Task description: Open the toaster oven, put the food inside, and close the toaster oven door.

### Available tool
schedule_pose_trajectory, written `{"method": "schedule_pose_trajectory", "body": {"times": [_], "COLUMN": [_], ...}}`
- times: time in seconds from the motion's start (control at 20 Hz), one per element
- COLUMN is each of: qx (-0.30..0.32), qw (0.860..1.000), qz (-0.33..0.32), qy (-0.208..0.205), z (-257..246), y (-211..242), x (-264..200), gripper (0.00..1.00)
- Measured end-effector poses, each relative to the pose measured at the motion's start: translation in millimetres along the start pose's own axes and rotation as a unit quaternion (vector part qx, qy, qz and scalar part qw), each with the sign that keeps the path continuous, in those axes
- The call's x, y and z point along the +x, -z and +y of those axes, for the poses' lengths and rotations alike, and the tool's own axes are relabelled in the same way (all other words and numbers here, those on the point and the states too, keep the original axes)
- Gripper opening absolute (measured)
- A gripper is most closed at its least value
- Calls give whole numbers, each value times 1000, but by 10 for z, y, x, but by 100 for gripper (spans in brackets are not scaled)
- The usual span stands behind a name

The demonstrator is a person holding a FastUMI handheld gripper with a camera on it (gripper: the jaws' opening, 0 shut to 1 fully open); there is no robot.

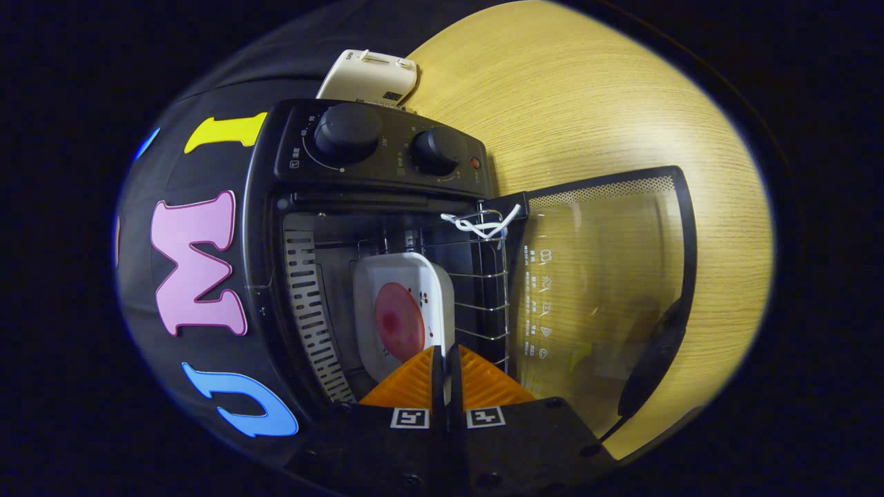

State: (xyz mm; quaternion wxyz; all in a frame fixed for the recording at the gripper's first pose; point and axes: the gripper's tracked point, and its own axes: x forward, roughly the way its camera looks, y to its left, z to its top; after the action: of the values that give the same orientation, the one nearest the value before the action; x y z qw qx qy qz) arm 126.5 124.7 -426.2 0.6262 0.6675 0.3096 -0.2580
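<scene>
The single camera rides on the gripper (445,366) and looks forward along its two fingers (407,383), which rise close together with a thin edge of the tray (404,314) in the narrow gap. The view is rolled to one side, so the toaster oven (376,228) stands turned, its knobs toward the far part. The camera is very near the open mouth and looks straight into the cavity. The open door (608,290) lies to the right, and the wooden desk (587,103) spreads behind.
</scene>
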Motion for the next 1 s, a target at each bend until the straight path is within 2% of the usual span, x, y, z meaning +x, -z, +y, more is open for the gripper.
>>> {"method": "schedule_pose_trajectory", "body": {"times": [0.15, 0.25, 0.3, 0.35, 0.4, 0.45, 0.5, 0.55, 0.85, 1.0], "qx": [3, 5, 7, 3, -1, -5, -4, -8, -42, -75], "qw": [1000, 999, 999, 998, 998, 998, 998, 998, 995, 992], "qz": [7, 22, 27, 29, 27, 26, 30, 31, 45, 61], "qy": [-18, -29, -42, -50, -53, -54, -62, -59, -74, -81], "z": [29, 31, 71, 110, 117, 124, 159, 147, 180, 164], "y": [39, 78, 82, 107, 91, 87, 107, 108, 125, 197], "x": [57, 46, 4, 0, -20, -50, -78, -93, -359, -593], "gripper": [8, 14, 14, 33, 42, 57, 62, 77, 97, 98]}}
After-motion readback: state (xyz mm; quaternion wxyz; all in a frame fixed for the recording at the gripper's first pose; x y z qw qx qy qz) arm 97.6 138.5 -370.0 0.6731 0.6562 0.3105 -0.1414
